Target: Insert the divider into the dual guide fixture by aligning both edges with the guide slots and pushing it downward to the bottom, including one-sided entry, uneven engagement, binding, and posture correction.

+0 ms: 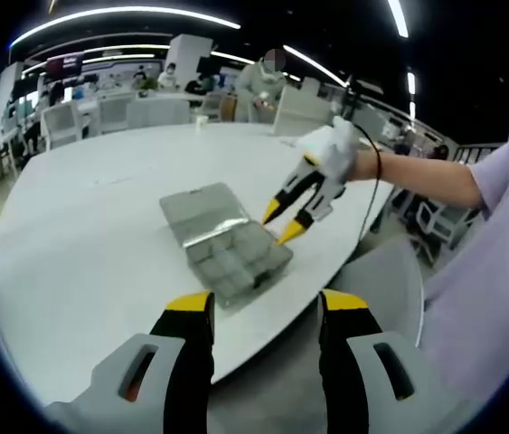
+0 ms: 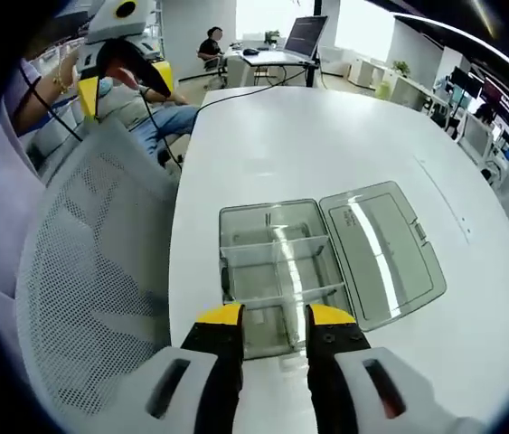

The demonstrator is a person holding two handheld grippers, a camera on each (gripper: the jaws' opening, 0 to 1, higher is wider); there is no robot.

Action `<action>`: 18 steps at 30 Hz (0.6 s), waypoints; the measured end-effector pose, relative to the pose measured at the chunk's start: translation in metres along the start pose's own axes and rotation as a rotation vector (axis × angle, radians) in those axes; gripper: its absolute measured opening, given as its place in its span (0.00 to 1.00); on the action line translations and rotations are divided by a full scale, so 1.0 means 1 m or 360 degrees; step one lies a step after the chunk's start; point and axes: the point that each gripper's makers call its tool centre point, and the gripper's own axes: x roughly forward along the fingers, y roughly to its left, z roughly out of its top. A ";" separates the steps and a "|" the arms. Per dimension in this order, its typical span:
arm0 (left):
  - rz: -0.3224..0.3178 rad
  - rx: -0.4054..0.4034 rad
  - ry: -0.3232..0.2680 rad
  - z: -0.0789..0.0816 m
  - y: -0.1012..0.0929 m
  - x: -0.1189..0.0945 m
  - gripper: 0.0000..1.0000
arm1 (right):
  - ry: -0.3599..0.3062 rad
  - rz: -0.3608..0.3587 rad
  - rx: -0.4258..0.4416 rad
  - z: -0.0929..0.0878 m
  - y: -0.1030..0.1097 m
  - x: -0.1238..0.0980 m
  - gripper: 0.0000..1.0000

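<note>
The right tool [image 2: 273,318], jaws parted and empty, hovers over the open box [image 2: 277,271]; best square up on a divider [image 2: 277,246], probably already seated.

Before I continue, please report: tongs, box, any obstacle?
Right tongs open, empty, over the clear box. Left tongs open, empty, held back. Lid open flat. Nothing blocks the box.

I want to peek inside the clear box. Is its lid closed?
No. In the right gripper view the lid lies flipped open flat on the table beside the clear box, whose compartments show.
</note>
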 end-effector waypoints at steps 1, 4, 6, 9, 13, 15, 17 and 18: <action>-0.0004 0.0004 0.0002 0.000 0.000 0.000 0.44 | -0.0011 -0.0010 -0.0001 0.001 0.001 -0.002 0.22; -0.0012 0.0012 0.0003 0.000 -0.002 0.001 0.44 | -0.0042 -0.0026 0.0007 0.004 0.004 -0.007 0.22; -0.0016 0.0016 0.0004 0.000 -0.003 0.001 0.44 | -0.0071 -0.0035 0.0016 0.007 0.006 -0.011 0.23; -0.0020 0.0022 0.0007 0.000 -0.003 0.001 0.44 | -0.0098 -0.0049 0.0023 0.011 0.008 -0.015 0.23; -0.0020 0.0023 0.0015 -0.002 -0.003 0.000 0.44 | -0.0146 -0.0066 0.0034 0.016 0.014 -0.021 0.25; -0.0019 0.0022 0.0018 -0.003 -0.003 0.000 0.44 | -0.0160 -0.0076 0.0034 0.017 0.016 -0.023 0.26; -0.0018 0.0019 0.0020 -0.004 -0.002 0.000 0.44 | -0.0177 -0.0082 0.0038 0.019 0.019 -0.027 0.26; -0.0017 0.0019 0.0020 -0.004 -0.002 0.000 0.44 | -0.0188 -0.0090 0.0038 0.020 0.020 -0.029 0.27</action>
